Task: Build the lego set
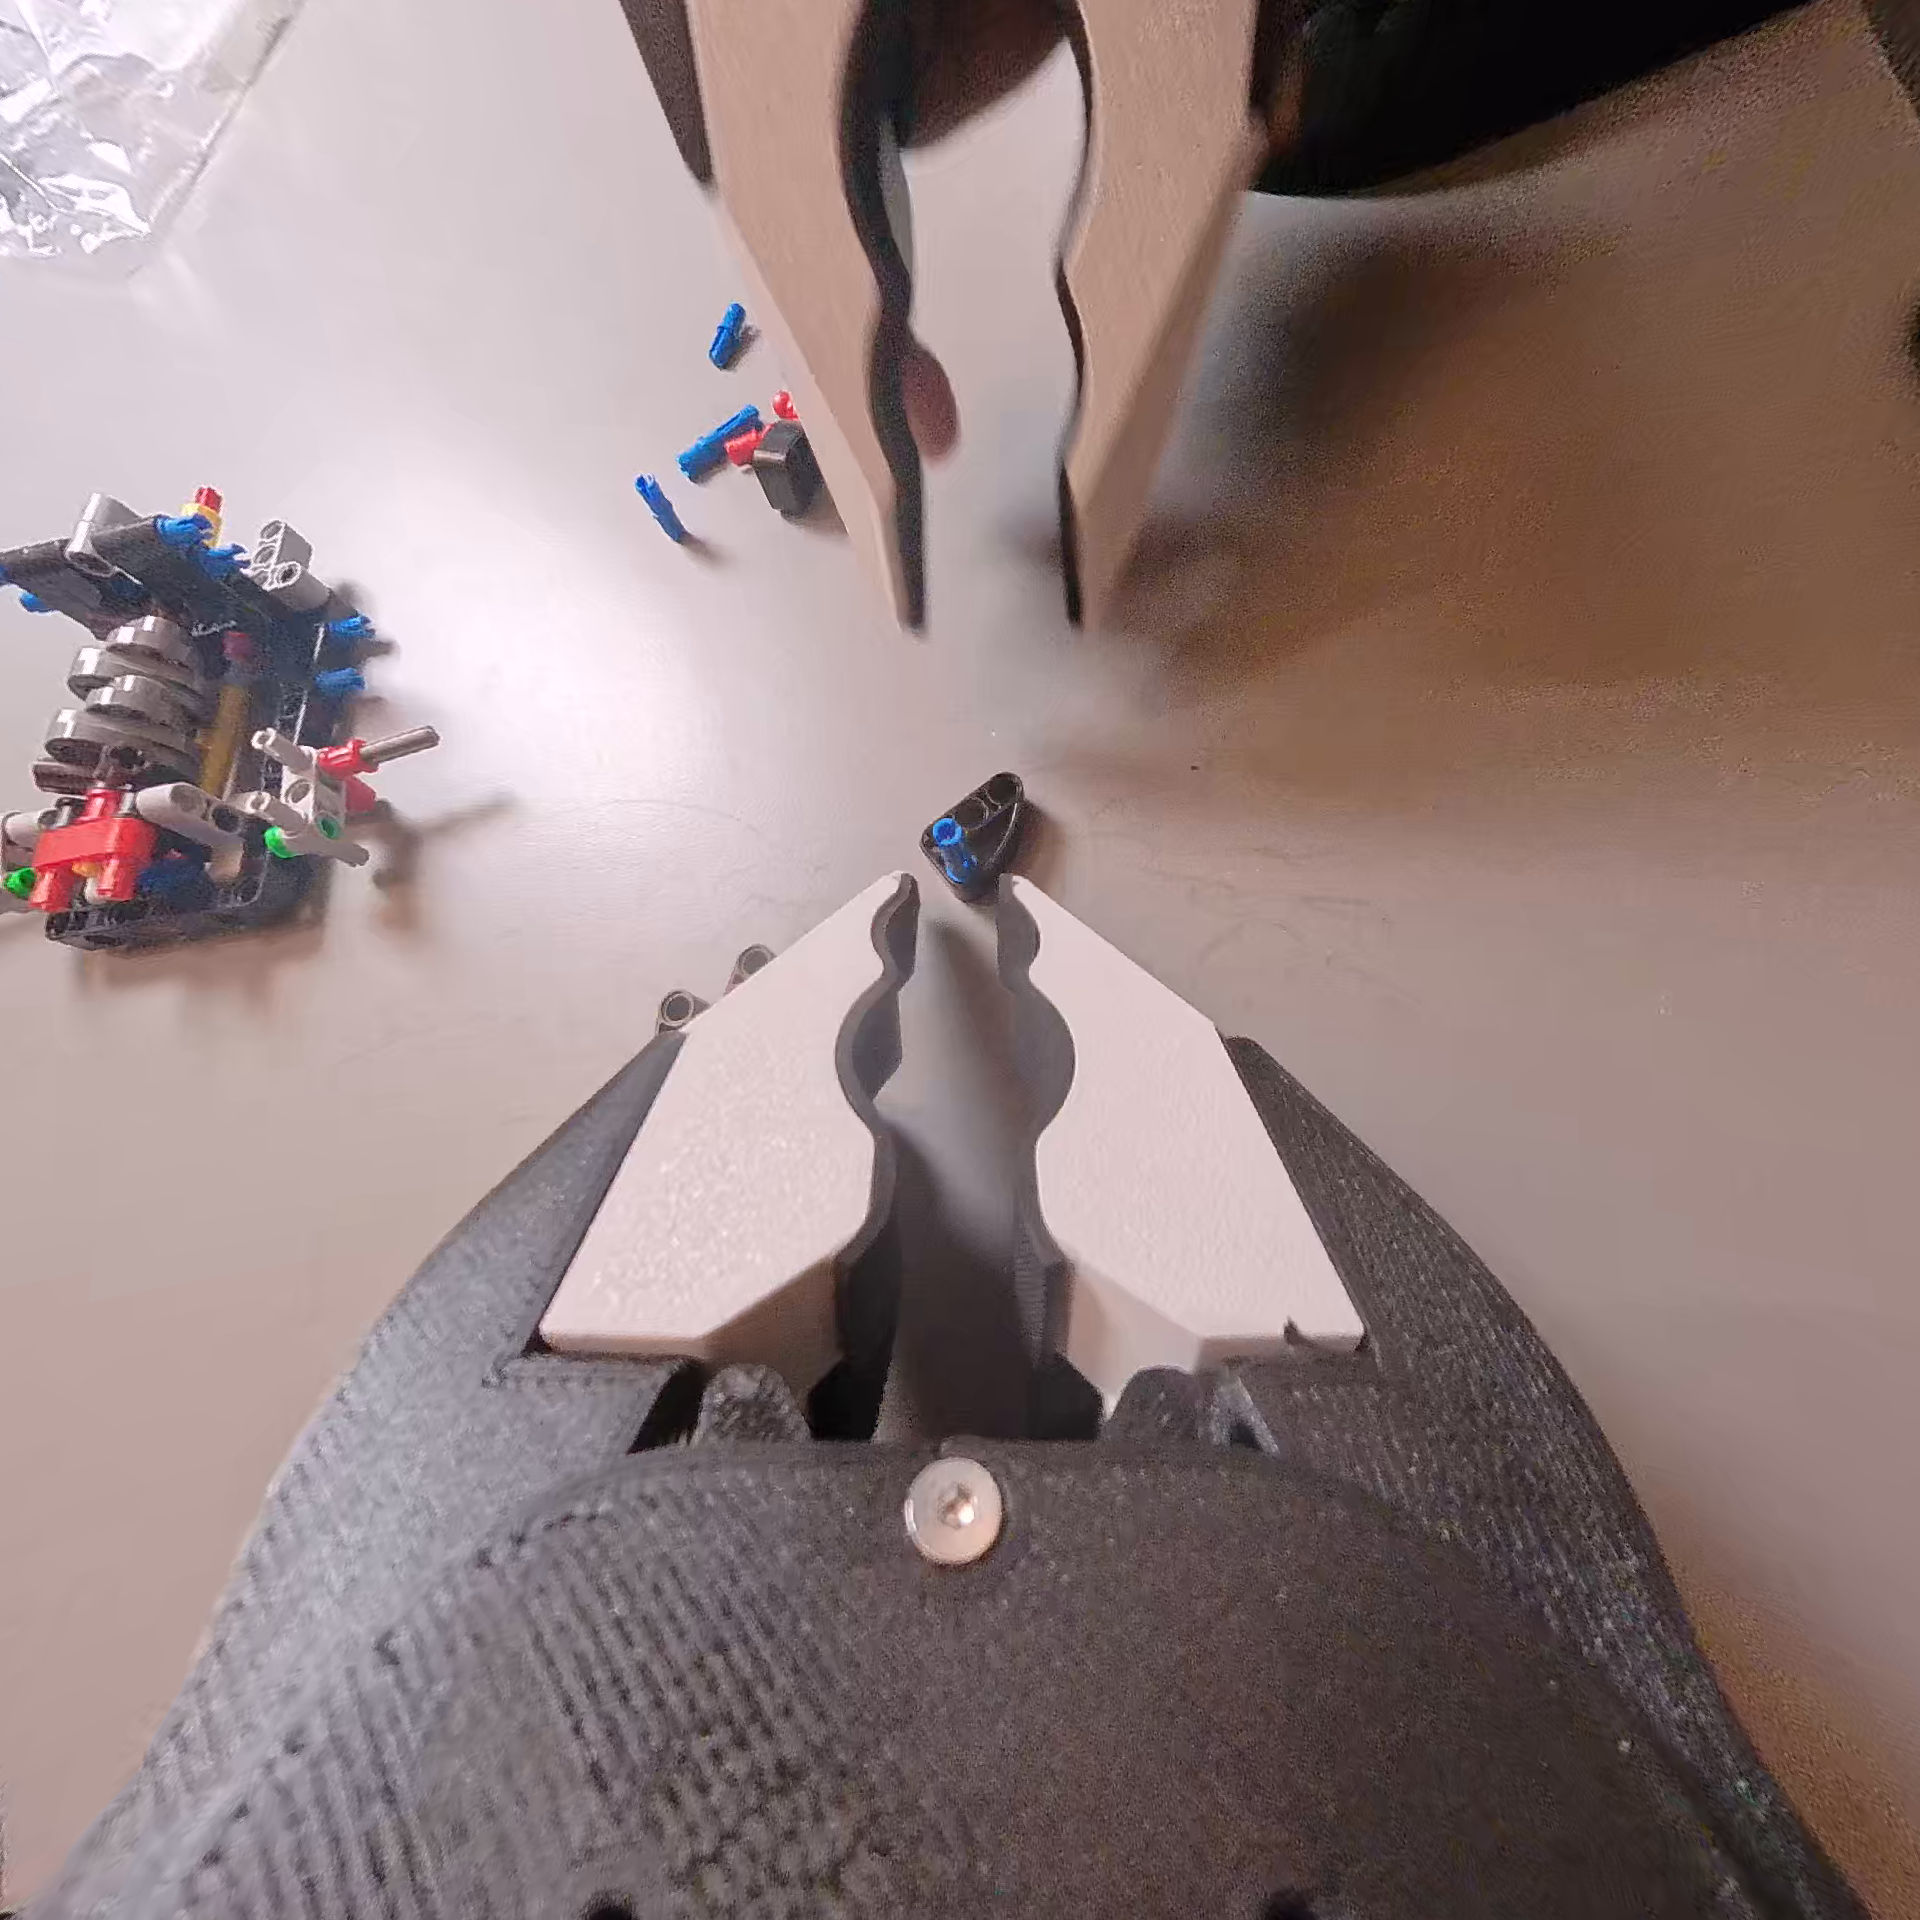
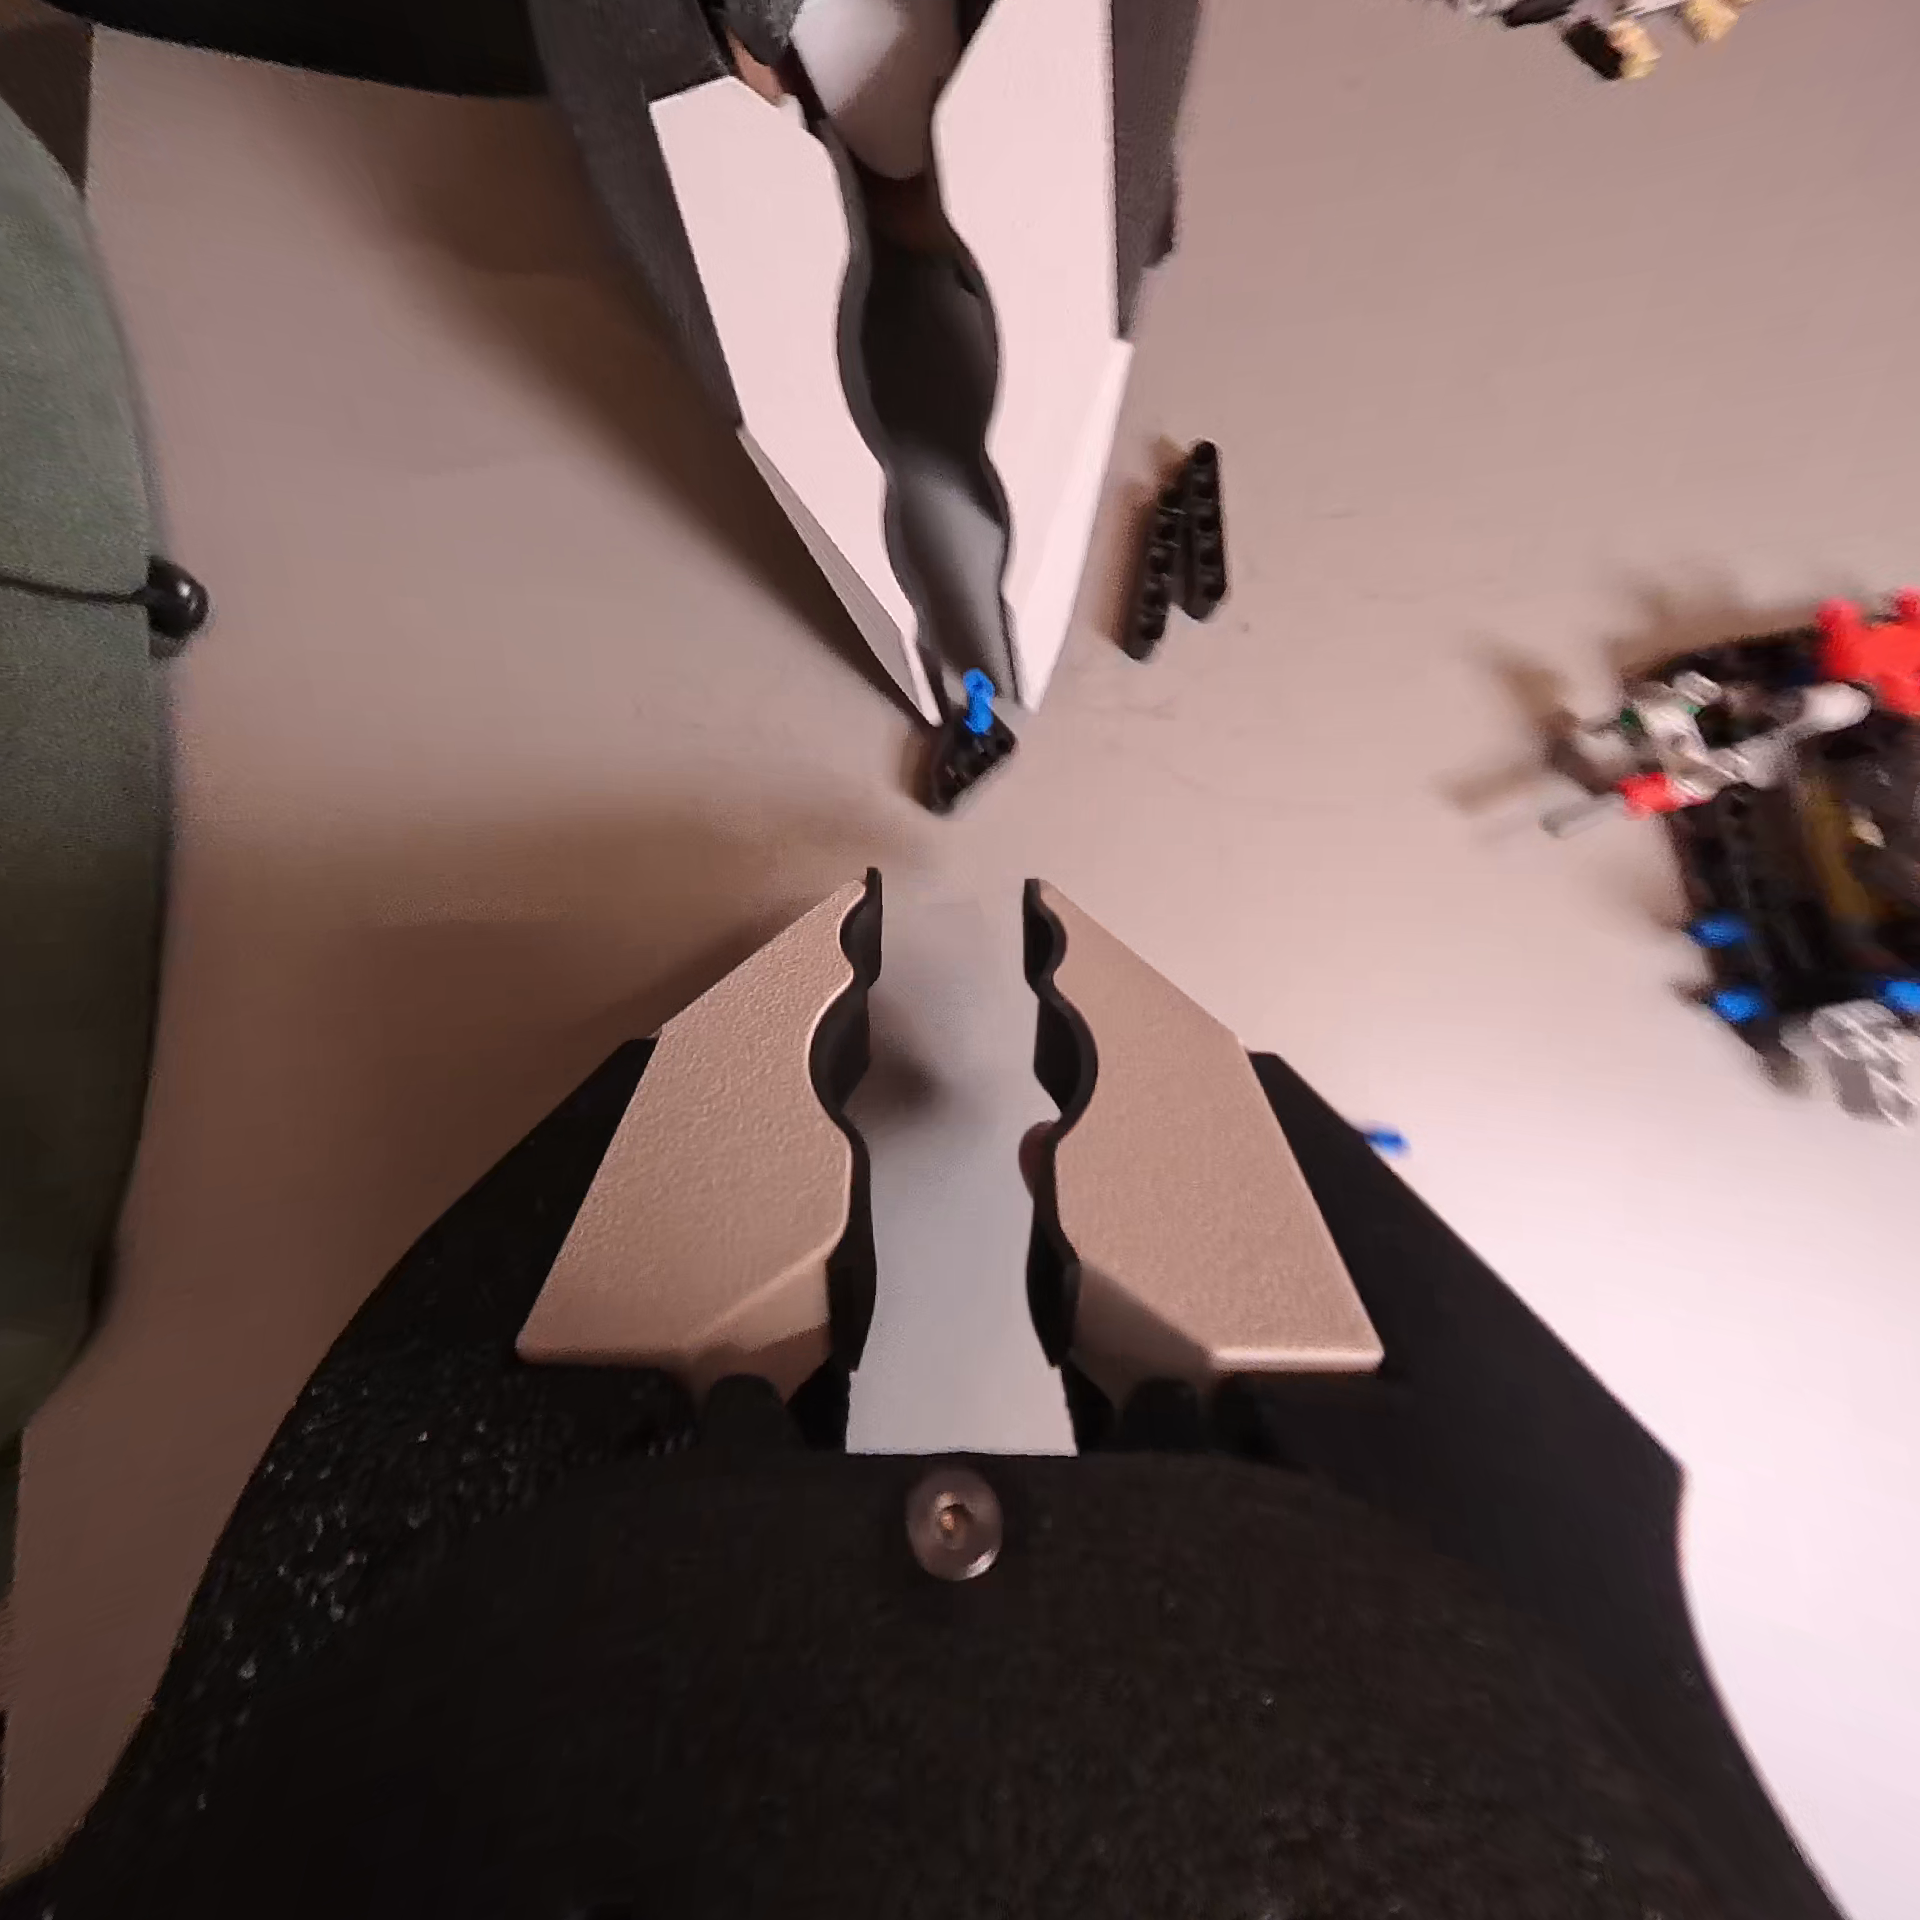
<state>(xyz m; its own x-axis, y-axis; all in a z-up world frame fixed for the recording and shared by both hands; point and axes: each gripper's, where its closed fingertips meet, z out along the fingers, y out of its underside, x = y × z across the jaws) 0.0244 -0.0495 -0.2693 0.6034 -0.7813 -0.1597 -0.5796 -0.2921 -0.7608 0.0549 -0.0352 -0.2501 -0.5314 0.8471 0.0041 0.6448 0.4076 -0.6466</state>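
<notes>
A small black lego piece [image 1: 982,831] with a blue pin in it lies on the beige table [image 1: 1455,935] between the two grippers. My left gripper [image 1: 961,888] is narrowly open, its tips right at the piece with the finger pads apart and not closed on it. In the right wrist view the left gripper [image 2: 977,712] stands over the same piece [image 2: 966,764]. My right gripper [image 2: 951,883] is open and empty, just short of the piece; it also shows from above in the left wrist view [image 1: 995,621]. The partly built model [image 1: 177,727] sits off to the side [image 2: 1797,831].
Loose blue pins [image 1: 717,442] and a black part [image 1: 784,468] lie beyond the right gripper. Two black beams [image 2: 1184,540] lie beside the left gripper. A clear plastic bag [image 1: 94,114] sits in the far corner. A person's grey-green garment [image 2: 62,623] is at the table edge. The tips of one gripper are about 5 cm away from the tips of the other.
</notes>
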